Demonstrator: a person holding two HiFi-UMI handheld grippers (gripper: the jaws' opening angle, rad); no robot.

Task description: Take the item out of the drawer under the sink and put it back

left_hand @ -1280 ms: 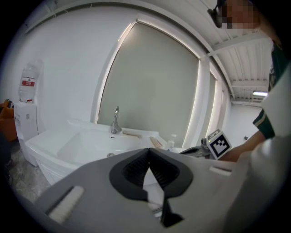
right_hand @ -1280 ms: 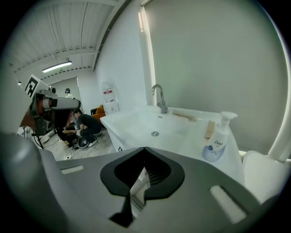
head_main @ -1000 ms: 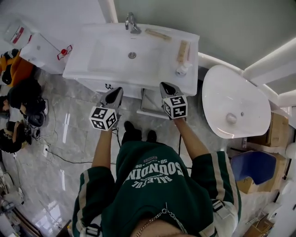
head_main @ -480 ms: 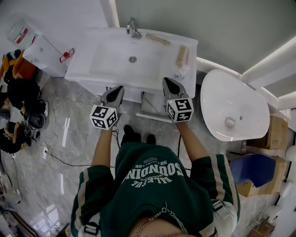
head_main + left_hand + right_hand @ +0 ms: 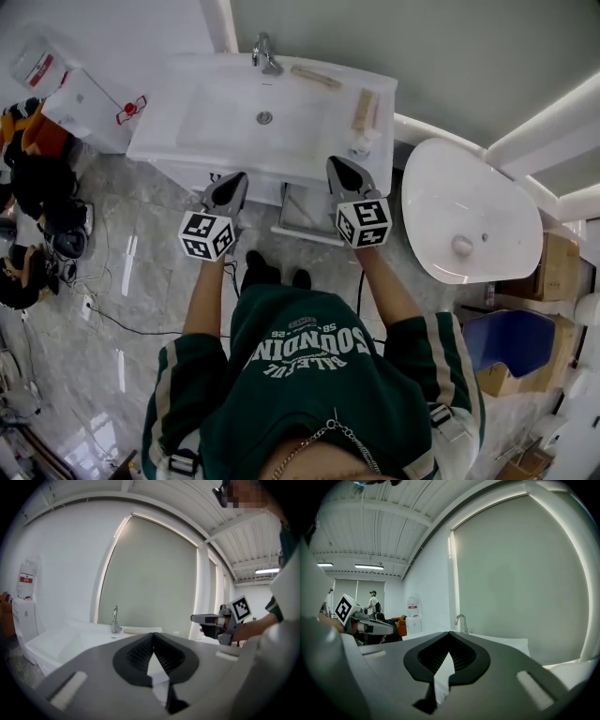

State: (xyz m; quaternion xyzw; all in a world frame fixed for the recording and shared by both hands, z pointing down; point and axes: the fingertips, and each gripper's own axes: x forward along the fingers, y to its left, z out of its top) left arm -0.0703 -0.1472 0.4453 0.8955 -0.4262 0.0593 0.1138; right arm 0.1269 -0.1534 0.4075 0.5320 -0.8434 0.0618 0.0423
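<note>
Two grey two-jaw tools point at the front edge of a white rectangular ceramic sink in the upper middle of the head view: the left gripper and the right gripper, well apart from each other. In its own view each has its jaws drawn fully together at the tips, with nothing between them. Between the two, just below the sink's front edge, a shallow white-rimmed drawer stands pulled out; what lies inside it is too small to tell. A chrome tap rises at the sink's back edge. A tan wooden block and a small white bottle sit on its right rim, above the right gripper. A white oval lidded fixture fills the right of the frame, and a white water dispenser stands at upper left. A black cable trails over the grey marble floor at lower left
</note>
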